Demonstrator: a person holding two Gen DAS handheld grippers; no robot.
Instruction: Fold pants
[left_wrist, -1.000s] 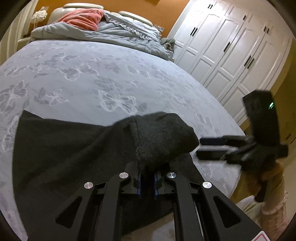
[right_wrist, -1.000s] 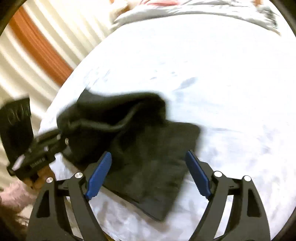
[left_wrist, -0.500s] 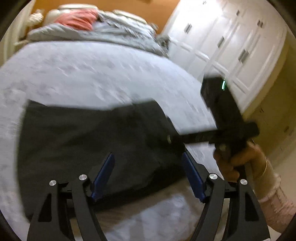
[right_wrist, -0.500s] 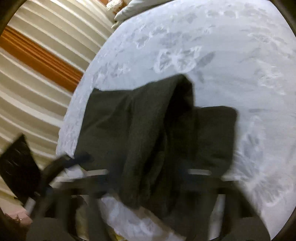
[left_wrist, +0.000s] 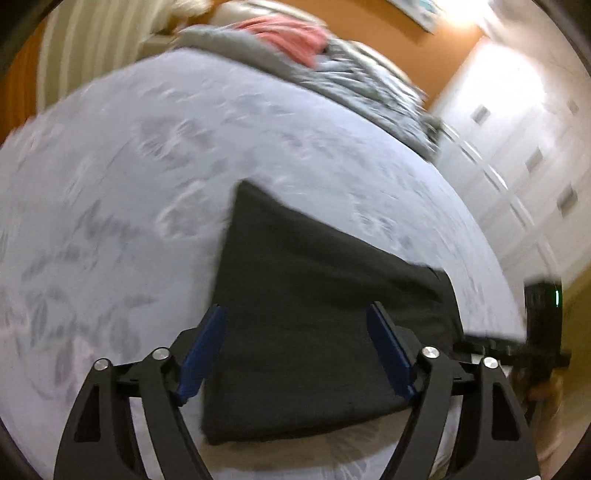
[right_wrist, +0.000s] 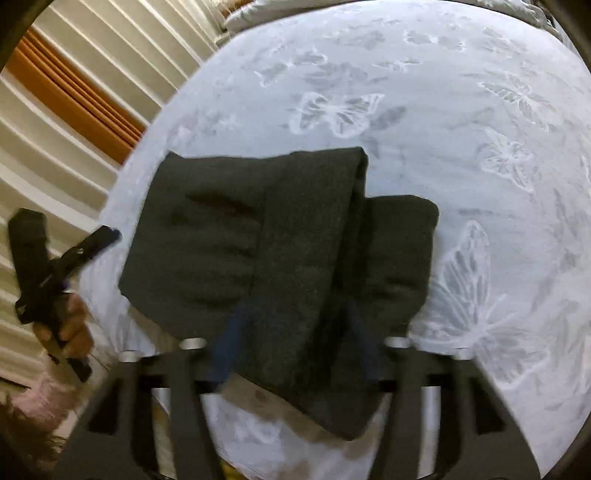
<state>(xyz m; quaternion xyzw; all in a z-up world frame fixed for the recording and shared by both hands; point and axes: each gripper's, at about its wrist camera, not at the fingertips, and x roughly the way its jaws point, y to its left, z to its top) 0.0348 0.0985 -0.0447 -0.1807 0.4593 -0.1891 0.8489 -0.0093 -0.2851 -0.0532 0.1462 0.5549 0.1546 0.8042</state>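
- Lying near the bed's (right_wrist: 461, 74) foot edge, the dark pants (right_wrist: 295, 240) are folded into a compact stack, one flap draped over the lower layers.
- My left gripper (left_wrist: 295, 354) is spread wide, holding nothing, poised above the cloth.
- My right gripper (right_wrist: 291, 339) is blurred but spread too, jaws straddling the near fold, nothing pinched.
- Folding looks nearly finished, I judge; next calls for squaring the uneven flap or one last fold.
- Beyond lie a rumpled quilt (left_wrist: 351, 74) and white wardrobes (left_wrist: 524, 147).

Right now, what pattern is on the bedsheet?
White butterfly outlines on the pale grey-blue bedsheet, clearest in the right wrist view.
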